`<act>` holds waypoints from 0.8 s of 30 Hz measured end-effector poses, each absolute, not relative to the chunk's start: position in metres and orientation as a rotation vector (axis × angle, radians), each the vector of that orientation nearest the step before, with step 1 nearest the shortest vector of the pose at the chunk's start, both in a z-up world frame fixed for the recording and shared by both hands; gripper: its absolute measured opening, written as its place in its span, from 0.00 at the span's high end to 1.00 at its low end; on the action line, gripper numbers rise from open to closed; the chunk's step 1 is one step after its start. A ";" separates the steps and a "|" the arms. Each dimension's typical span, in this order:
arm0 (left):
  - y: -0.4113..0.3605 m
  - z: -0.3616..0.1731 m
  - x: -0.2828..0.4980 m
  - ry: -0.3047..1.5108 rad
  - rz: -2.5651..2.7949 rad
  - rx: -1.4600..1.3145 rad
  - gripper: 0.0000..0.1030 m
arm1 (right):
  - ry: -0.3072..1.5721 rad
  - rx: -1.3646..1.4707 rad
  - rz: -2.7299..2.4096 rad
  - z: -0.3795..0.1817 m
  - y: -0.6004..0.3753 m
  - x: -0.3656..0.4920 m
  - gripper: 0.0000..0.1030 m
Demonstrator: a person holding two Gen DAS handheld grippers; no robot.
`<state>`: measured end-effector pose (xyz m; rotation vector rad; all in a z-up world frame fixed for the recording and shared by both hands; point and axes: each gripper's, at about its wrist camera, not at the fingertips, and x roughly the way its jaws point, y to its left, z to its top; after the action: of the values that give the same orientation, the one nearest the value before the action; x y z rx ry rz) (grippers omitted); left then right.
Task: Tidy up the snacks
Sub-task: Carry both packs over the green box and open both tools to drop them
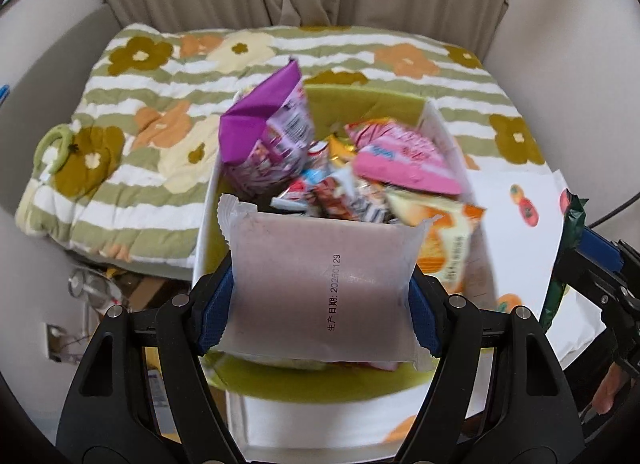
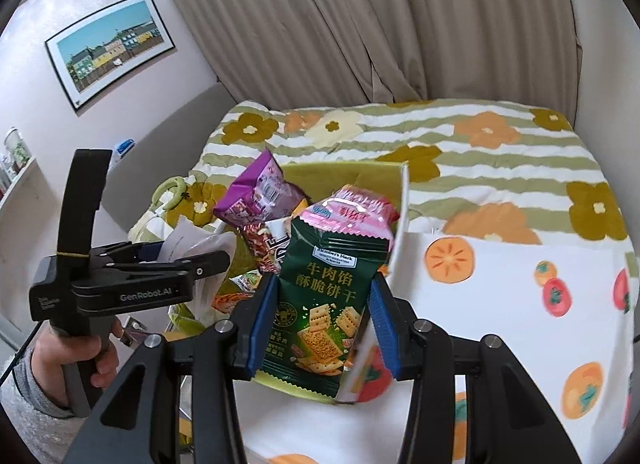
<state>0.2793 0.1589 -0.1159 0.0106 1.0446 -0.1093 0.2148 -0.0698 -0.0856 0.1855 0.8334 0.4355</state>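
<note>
Much of the snack pile is hard to read: inside the white box (image 1: 208,199) with its olive-green lining, the middle packets blur together, so only three can be counted for sure in the left wrist view, a purple bag (image 1: 264,131) at upper centre, a pink packet (image 1: 404,159) to its right and an orange-and-cream packet (image 1: 444,240) at the right wall. The rest (red, white, yellow scraps) cannot be told apart.

The left gripper (image 1: 322,304) is clamped on one frosted pale-pink packet (image 1: 320,288) at lower centre, a printed date line running up its face; the packet hides the box's near wall and its bottom edge is half hidden by the gripper. It hangs over the box's near end.

The right gripper (image 2: 320,324) squeezes one dark green cracker packet (image 2: 320,304), upright, centre of the right wrist view, covering part of the box's near corner. Its lower right corner blurs into the fruit-print cloth (image 2: 500,304).

Behind lies one striped flowered quilt (image 2: 480,167); curtains (image 2: 360,23) fill the top.
</note>
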 end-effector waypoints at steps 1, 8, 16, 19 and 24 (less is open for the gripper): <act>0.162 -0.121 0.283 1.053 -0.118 0.011 0.30 | 0.841 0.187 0.424 -0.089 -0.063 0.215 0.59; 0.165 -0.144 0.284 1.005 -0.185 0.130 0.00 | 0.870 0.192 0.340 -0.103 -0.040 0.215 0.59; 0.181 -0.143 0.250 1.000 -0.172 0.124 0.00 | 0.878 0.108 0.327 -0.103 -0.024 0.217 0.59; 0.187 -0.141 0.245 1.005 -0.174 0.111 0.00 | 0.872 0.084 0.365 -0.101 -0.012 0.228 0.59; 0.199 -0.145 0.248 1.015 -0.161 0.107 0.00 | 0.878 0.086 0.404 -0.104 0.007 0.252 0.58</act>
<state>0.2478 0.1993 -0.1451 0.1070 1.0150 -0.1613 0.2518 0.0068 -0.1044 0.0861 0.8775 0.4037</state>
